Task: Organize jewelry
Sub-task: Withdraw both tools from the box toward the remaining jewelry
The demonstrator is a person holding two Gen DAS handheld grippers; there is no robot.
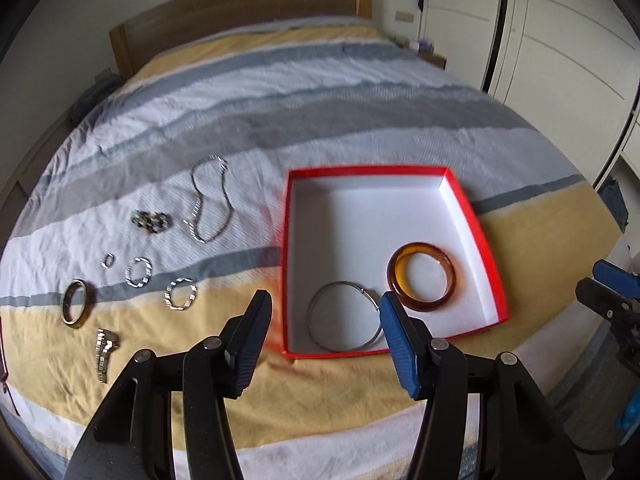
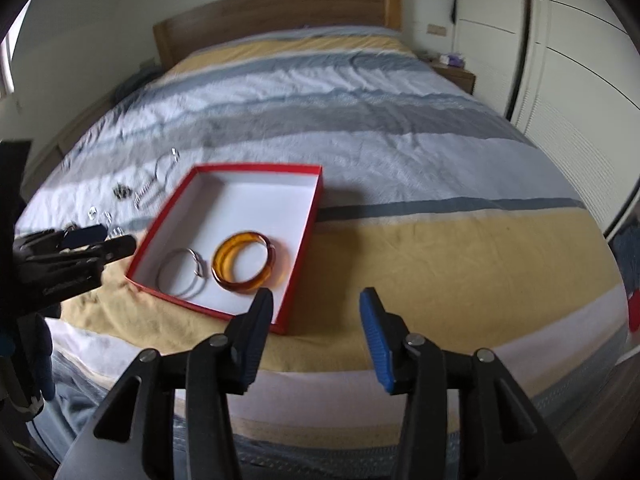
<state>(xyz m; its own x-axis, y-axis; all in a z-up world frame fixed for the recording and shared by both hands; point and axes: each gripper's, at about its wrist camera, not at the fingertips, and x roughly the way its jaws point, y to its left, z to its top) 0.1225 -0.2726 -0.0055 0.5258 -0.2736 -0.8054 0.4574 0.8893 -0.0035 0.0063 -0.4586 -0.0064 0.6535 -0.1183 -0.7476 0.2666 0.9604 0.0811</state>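
We see both tongs spread with nothing between them: the left tongs [image 1: 324, 308] and the right tongs [image 2: 316, 304] hover over the bed [image 1: 360, 92]. In the red box [image 1: 478, 236], an amber bangle [image 1: 424, 278] lies at 3 o'clock of a wire bangle [image 1: 344, 316]; loose jewelry [image 1: 140, 272] lies at 9 o'clock of the box.
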